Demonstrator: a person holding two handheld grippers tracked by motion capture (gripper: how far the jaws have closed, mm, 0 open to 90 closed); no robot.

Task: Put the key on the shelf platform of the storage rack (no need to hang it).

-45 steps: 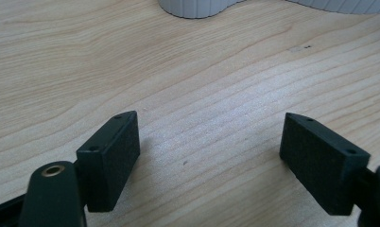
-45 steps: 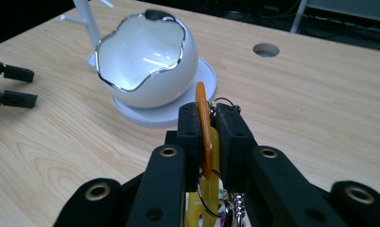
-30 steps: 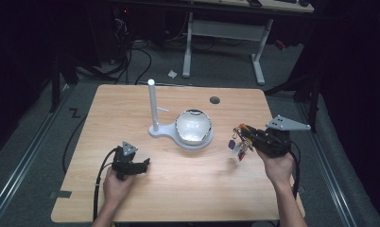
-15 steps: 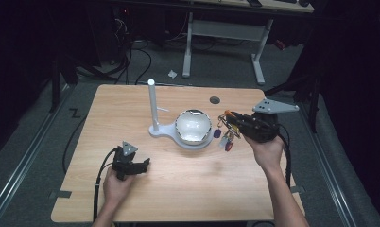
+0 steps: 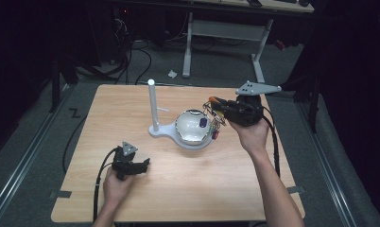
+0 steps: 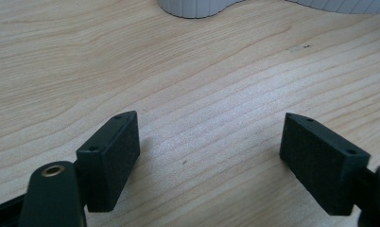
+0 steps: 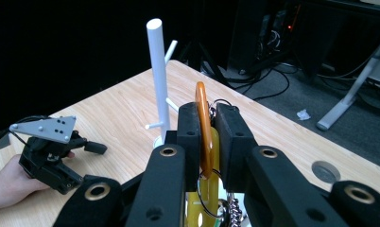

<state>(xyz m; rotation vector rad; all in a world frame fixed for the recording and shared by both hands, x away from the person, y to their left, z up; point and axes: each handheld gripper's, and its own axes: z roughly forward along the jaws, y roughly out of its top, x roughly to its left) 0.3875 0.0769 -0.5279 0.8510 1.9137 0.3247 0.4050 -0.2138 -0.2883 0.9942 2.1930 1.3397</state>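
A white stand [image 5: 151, 106] with a tall pole and short side pegs rises from the wooden table [image 5: 112, 109]; its base also carries a shallow white bowl [image 5: 190, 128]. My right gripper [image 5: 215, 105] hovers over the bowl's right rim, shut on an orange carabiner [image 7: 203, 123]. A bunch of keys and tags [image 5: 211, 124] dangles from it. In the right gripper view the pole [image 7: 159, 75] stands just beyond and left of the carabiner. My left gripper [image 5: 143, 164] rests on the table near the front left, open, with bare wood between its pads [image 6: 110, 156].
A small dark round disc [image 7: 325, 171] lies on the table behind the bowl. The stand's base edge [image 6: 193, 7] lies ahead of the left gripper. Cables and a desk frame [image 5: 226, 33] stand on the floor beyond the table's far edge.
My right gripper has moved left and upward with the key bunch, from the table's right side to over the bowl's rim. The left gripper has stayed put.
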